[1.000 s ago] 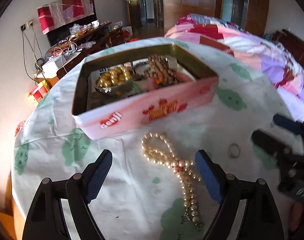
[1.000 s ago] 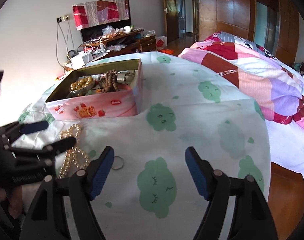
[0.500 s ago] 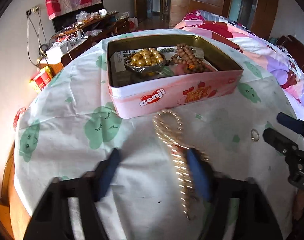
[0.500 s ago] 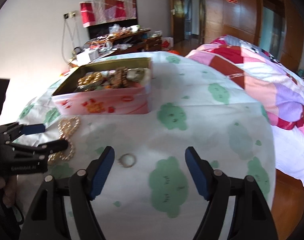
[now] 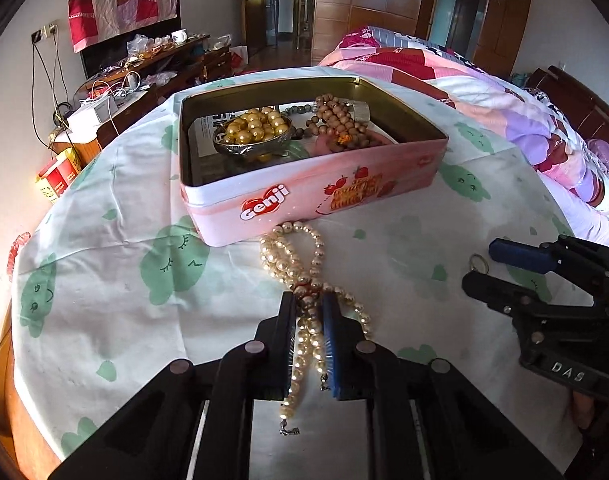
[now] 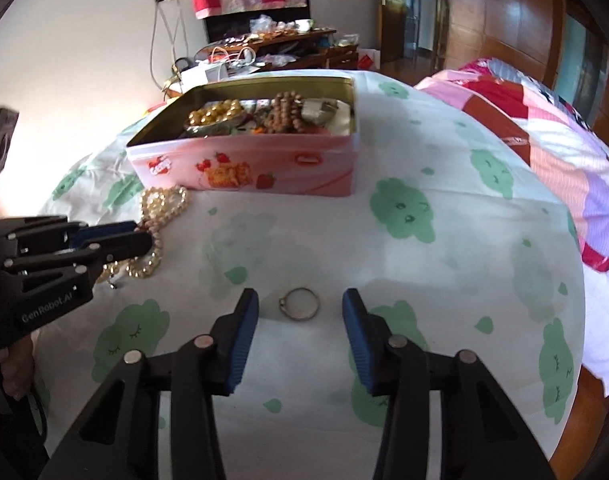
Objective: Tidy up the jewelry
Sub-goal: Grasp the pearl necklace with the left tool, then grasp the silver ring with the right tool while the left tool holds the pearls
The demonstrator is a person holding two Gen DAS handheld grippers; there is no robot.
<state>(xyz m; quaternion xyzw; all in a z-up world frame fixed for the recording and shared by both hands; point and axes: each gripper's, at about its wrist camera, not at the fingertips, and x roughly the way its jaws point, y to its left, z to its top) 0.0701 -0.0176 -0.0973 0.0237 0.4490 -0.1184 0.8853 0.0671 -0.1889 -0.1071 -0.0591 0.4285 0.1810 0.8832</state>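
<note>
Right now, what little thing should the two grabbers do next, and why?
Probably lift the pearl necklace a little. The left gripper has just been closing and its pads now pinch the strands, which lie on the cloth just in front of the pink tin. The right gripper has been closing too, but its pads do not touch the ring between them.

Patchwork quilt (image 5: 444,68) — cluttered sideboard (image 5: 152,68) behind.

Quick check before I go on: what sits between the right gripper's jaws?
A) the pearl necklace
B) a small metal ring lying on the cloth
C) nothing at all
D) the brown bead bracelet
B: the small metal ring lies flat on the cloth between the right gripper's jaws, which have just been closing but stand clear of it on both sides.
</note>
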